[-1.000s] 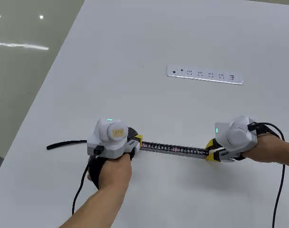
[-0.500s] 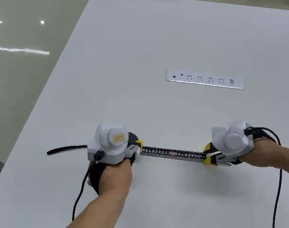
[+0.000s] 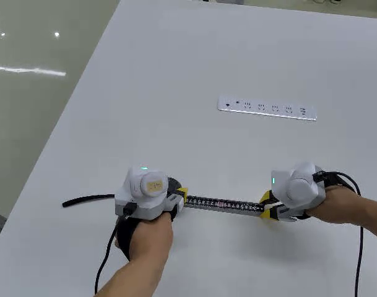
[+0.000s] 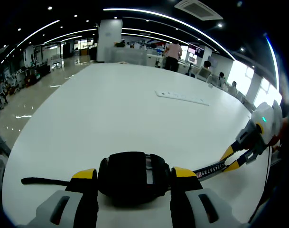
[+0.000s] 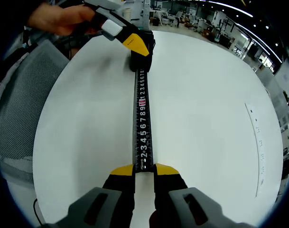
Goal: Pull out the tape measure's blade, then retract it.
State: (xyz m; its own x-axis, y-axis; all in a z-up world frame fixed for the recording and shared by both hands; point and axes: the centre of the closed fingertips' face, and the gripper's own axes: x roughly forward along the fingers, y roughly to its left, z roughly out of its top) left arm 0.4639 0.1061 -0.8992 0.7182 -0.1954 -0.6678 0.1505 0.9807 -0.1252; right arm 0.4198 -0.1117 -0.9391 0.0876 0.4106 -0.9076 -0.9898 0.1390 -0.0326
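- White and wide, the table (image 3: 207, 62) stands in a big open hall under strip lights; all the work rests on it.
- Left claw (image 4: 135, 175): its yellow-tipped jaws are closed against both sides of the black rounded tape measure case (image 4: 135, 161); the case sits on the table between them.
- Right claw (image 5: 144, 170): its jaws are nearly together, pinching the free tip of the narrow dark blade printed with pale numerals (image 5: 143, 114); the blade runs straight and low over the table from that tip to the mouth of the case.
- Both claws stand well apart with the blade stretched between them; a black strap (image 3: 86, 200) trails from the case on the side away from the blade.
- Farther up the table lies a long white power strip (image 3: 267, 106), well apart from the work.
- Progress, as I judge it: a short length is drawn out, so the pull looks done or nearly so; retracting is still to do, and would call for the right claw to ease the tip back toward the case.
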